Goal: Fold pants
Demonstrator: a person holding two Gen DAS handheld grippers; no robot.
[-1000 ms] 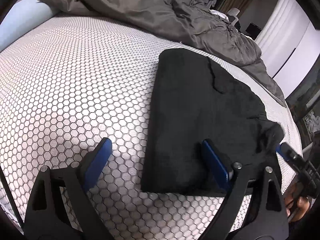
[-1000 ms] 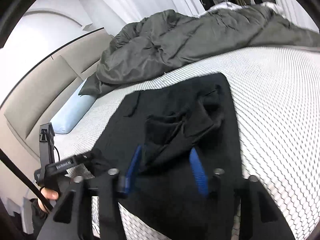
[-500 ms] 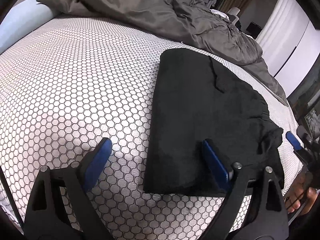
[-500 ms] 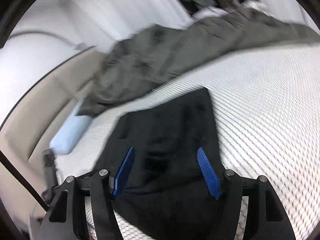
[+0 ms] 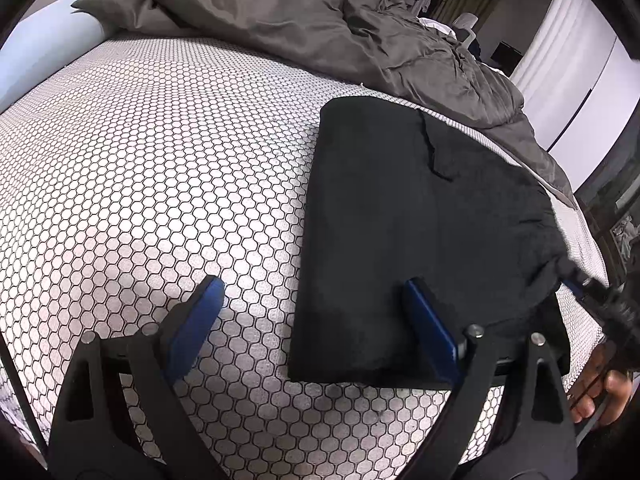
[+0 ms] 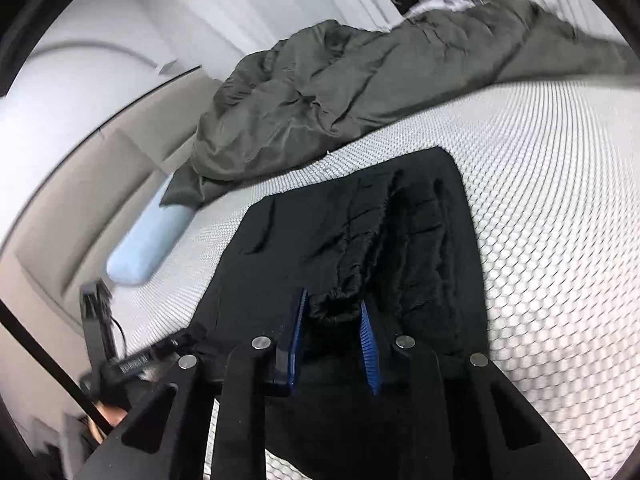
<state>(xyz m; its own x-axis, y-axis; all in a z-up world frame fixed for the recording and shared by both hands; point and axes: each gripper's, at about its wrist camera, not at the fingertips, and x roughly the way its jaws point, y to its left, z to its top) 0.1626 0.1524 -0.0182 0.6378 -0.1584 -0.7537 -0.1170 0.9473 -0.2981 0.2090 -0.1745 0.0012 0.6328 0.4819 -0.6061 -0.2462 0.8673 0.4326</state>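
Note:
Black pants [image 5: 404, 216] lie folded into a long rectangle on the hexagon-patterned mattress [image 5: 160, 152]. My left gripper [image 5: 316, 312] is open and empty, its fingers straddling the near left corner of the pants just above them. In the right wrist view the pants [image 6: 344, 240] show a bunched fold at the near end. My right gripper [image 6: 334, 318] has closed on that bunched edge, blue pads pressing both sides. The right gripper also shows in the left wrist view [image 5: 600, 300] at the pants' right side.
A crumpled grey duvet [image 5: 320, 28] lies along the far side of the bed. A light blue pillow [image 6: 148, 244] rests by the beige headboard [image 6: 80, 184]. The bed's edge [image 5: 580, 216] runs just right of the pants.
My right gripper was open over the pants half a second ago and has now closed on the bunched edge. The left gripper has barely moved.

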